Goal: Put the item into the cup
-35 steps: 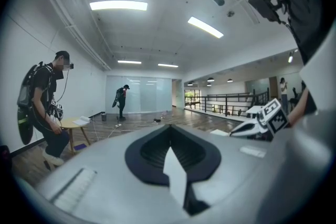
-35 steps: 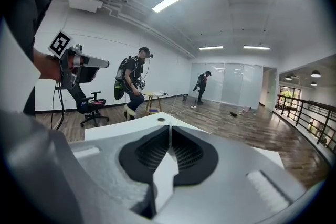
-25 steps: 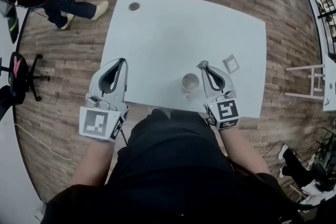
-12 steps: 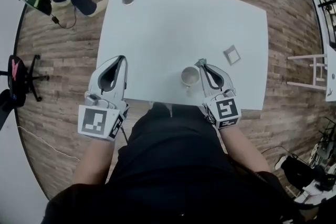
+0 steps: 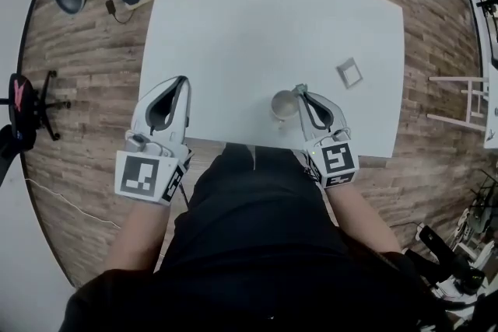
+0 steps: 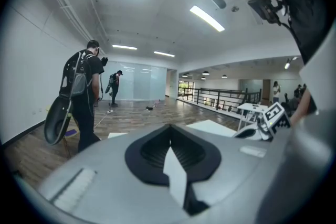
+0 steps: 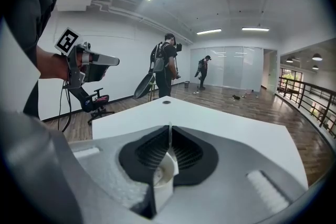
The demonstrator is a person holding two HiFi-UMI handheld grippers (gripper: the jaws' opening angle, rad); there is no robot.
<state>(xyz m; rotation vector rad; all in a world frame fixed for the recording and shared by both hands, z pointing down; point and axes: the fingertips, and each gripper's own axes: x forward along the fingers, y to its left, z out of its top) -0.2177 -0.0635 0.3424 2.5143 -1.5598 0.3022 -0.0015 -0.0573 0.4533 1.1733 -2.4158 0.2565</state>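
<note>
On the table (image 5: 257, 35), only the head view shows the item (image 5: 348, 72).

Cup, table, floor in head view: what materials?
Cup: probably glazed ceramic; white, smooth walls, though plastic can't be ruled out. Table: matte white laminate or painted board; no grain visible. Floor: wood or wood-look planks; brown grain and seams show.

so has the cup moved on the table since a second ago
No. The cup sits as far from the square item and the near edge of the table; only the camera shifted.
</note>
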